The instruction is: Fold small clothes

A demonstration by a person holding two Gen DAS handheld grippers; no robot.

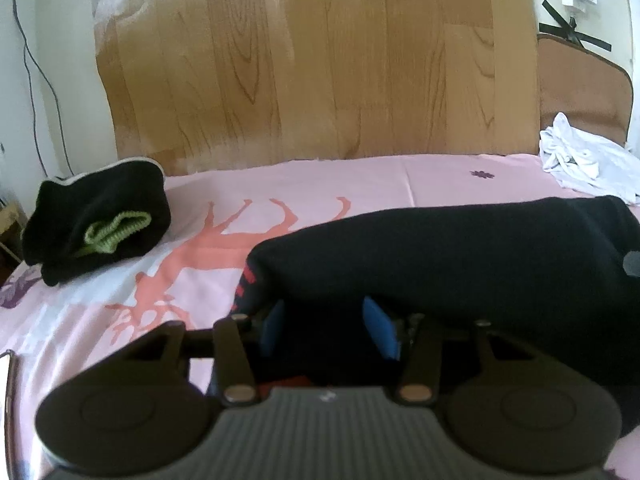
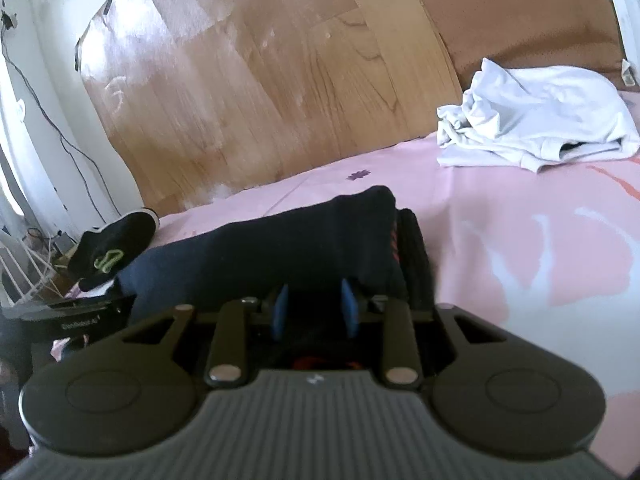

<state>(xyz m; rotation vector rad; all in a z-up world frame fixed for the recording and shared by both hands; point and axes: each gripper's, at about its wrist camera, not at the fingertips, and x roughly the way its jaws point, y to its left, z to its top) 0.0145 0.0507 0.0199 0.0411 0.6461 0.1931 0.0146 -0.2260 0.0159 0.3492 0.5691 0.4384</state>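
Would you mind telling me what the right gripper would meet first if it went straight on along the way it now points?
Most likely the dark navy garment: it lies directly ahead of the right gripper and already reaches between its jaws. Beyond it come the pink bedsheet and the wooden board, though depth is hard to judge.

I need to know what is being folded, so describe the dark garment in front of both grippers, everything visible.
The dark garment is navy-black, soft knit-looking cloth with red lettering near one edge. It lies on the pink sheet, folded over into a long thick bundle, layers showing at its end in the right wrist view. The left gripper and right gripper each have its near edge between their blue pads.
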